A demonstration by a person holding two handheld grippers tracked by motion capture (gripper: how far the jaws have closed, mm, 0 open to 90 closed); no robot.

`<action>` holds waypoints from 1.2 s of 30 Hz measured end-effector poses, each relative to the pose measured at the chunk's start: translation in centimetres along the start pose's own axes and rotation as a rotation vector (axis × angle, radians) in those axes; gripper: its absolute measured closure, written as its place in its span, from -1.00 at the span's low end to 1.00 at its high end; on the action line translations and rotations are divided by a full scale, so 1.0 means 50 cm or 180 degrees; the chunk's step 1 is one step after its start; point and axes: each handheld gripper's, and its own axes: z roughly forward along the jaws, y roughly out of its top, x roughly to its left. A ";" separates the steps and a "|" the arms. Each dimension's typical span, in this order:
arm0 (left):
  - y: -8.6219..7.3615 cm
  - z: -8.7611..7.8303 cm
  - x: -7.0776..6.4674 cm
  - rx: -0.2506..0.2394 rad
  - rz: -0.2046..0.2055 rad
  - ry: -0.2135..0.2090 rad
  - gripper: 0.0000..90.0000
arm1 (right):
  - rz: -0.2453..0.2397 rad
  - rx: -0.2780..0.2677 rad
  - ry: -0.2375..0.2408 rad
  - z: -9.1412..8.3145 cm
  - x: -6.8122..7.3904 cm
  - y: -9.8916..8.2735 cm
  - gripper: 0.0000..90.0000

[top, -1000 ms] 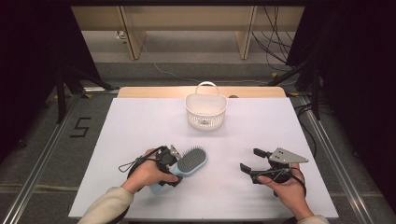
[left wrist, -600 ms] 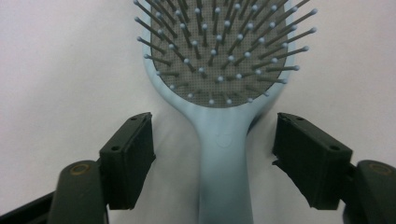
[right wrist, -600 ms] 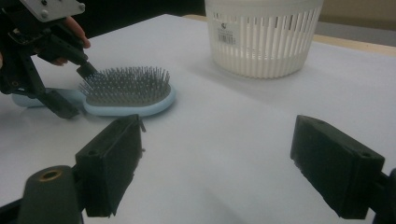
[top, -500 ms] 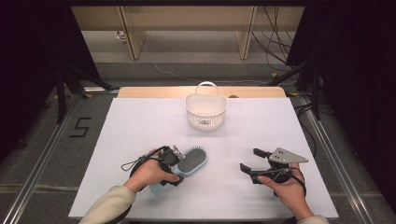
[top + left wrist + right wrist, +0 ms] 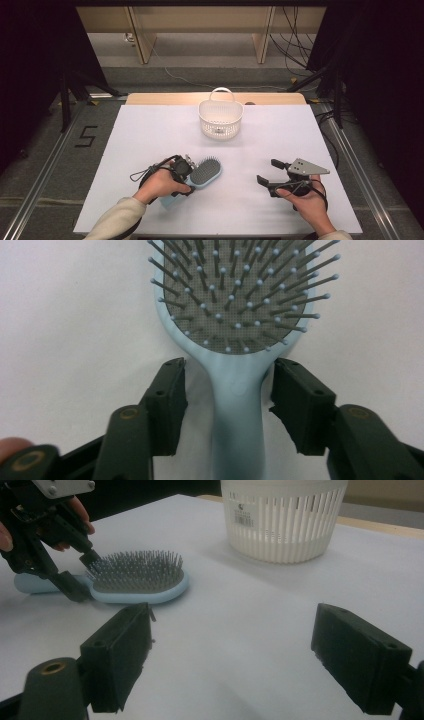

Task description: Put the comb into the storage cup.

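A light blue hairbrush (image 5: pixel 205 172) lies bristles up on the white table (image 5: pixel 150 130), its handle pointing toward the person. My left gripper (image 5: pixel 186 172) straddles the neck of the brush (image 5: pixel 235 305). Its jaws have just been closing, with the handle between them. A narrow gap still shows between the handle and each pad (image 5: pixel 167 405), so the left gripper (image 5: pixel 227 385) is open. My right gripper (image 5: pixel 268 171) rests at the front right, open, with nothing between its pads (image 5: pixel 117 655). From there I see the brush (image 5: pixel 135 577) and the left gripper (image 5: pixel 86 577) across the table.
A white slatted basket (image 5: pixel 220 122) with a handle stands at the middle back of the table; in the right gripper view the basket (image 5: pixel 285 520) is beyond the brush. Bare table lies between the two hands. Dark floor and cables surround the table.
The left gripper's jaws have drawn in around the brush handle. Both hands and the brush keep their places.
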 end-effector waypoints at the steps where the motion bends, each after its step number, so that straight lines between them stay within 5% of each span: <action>1: 0.000 -0.001 -0.001 0.0007 0.0017 -0.0002 0.12 | 0.0000 0.0000 0.0000 0.000 0.000 0.000 -0.61; 16: 0.004 -0.002 -0.013 0.0060 -0.0095 0.0044 0.54 | -0.0004 -0.0002 -0.0002 -0.001 -0.001 0.000 -0.62; 36: -0.004 -0.004 -0.010 -0.0031 -0.0097 0.0029 0.55 | 0.0013 -0.0006 0.0000 -0.002 -0.002 0.000 -0.61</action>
